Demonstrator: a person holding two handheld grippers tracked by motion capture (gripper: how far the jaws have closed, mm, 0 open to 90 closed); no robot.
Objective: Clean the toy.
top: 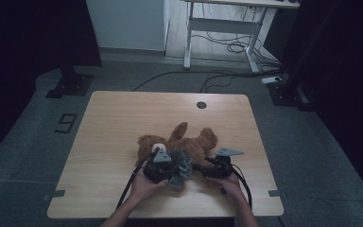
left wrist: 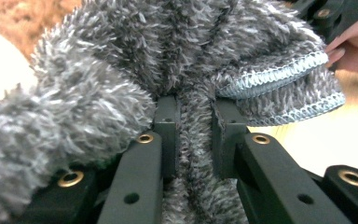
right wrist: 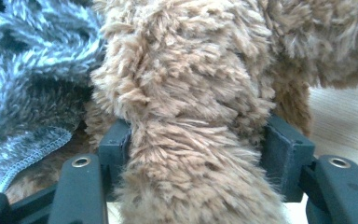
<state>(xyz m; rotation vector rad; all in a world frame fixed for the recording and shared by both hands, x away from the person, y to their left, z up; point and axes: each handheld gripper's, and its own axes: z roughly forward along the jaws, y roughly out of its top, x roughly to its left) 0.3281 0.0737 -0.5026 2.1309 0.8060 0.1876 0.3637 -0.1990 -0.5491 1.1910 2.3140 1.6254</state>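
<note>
A brown teddy bear (top: 185, 142) lies on its back in the middle of the wooden table (top: 118, 123). A fuzzy grey garment (top: 181, 166) is bunched over its lower body. My left gripper (top: 166, 166) is shut on a fold of that grey garment (left wrist: 195, 116), with the fabric pinched between its black fingers (left wrist: 168, 126). My right gripper (top: 208, 166) is shut on one of the bear's brown limbs (right wrist: 196, 140), the fur bulging between its pads (right wrist: 284, 149). The grey garment (right wrist: 32, 84) sits beside that limb.
The person's hands (top: 144, 187) hold both grippers near the table's front edge. A round cable hole (top: 201, 105) sits at the table's far side. A white desk frame (top: 222, 28) with loose cables stands on the floor behind.
</note>
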